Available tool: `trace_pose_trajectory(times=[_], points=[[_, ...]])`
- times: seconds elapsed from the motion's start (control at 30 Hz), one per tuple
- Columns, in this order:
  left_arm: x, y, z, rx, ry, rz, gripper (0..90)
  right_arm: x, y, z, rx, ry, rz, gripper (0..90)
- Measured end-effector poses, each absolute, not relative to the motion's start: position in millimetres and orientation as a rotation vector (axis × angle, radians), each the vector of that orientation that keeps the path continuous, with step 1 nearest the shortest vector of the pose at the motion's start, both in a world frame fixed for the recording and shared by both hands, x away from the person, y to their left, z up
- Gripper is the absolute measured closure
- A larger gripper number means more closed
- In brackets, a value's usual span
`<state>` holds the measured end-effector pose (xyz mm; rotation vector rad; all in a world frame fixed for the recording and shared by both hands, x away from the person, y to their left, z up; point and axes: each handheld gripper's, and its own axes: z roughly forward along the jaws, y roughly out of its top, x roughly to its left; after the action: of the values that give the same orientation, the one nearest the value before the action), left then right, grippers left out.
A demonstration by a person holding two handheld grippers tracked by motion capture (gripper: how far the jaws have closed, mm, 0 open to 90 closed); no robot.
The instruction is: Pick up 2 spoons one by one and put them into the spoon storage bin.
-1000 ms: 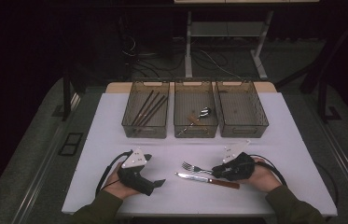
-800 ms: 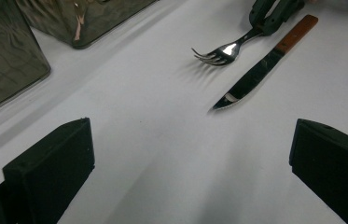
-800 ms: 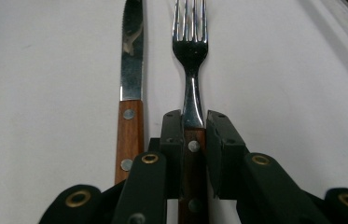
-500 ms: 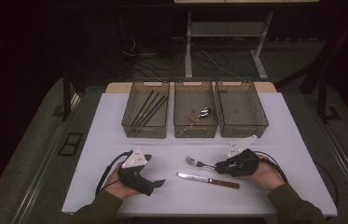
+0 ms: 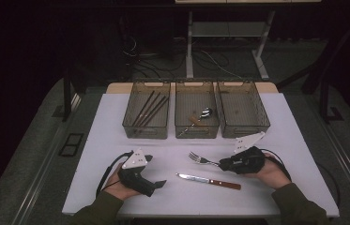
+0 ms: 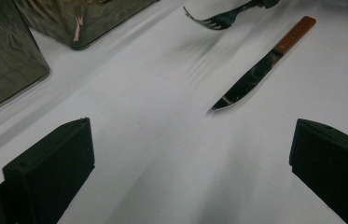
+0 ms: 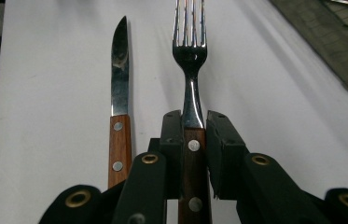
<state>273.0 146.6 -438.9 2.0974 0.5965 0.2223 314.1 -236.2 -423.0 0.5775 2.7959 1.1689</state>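
My right gripper (image 7: 194, 140) clamps the fork (image 7: 190, 51) handle, apparently lifted beside the knife (image 7: 119, 88); my left gripper (image 6: 190, 154) gapes empty.

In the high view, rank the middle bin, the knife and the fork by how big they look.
1. Middle bin, clearly largest.
2. Knife.
3. Fork, though the right gripper hides its handle, so its place after the knife is unsure.

Dim, dark surroundings; bright table (image 5: 116, 140); slight blur.
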Motion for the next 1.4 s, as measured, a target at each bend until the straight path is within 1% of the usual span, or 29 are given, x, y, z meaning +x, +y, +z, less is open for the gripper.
trace_pose_trajectory(times=[0.83,1.4], points=[[273.5,146.4,-439.2,2.103,0.594,0.221,0.0,320.2,-254.6,-392.5,0.684,2.678,1.246,77.5],[274.1,146.2,-439.6,2.103,0.593,0.224,0.0,326.8,-267.7,-379.8,0.756,2.605,1.255,77.5]])
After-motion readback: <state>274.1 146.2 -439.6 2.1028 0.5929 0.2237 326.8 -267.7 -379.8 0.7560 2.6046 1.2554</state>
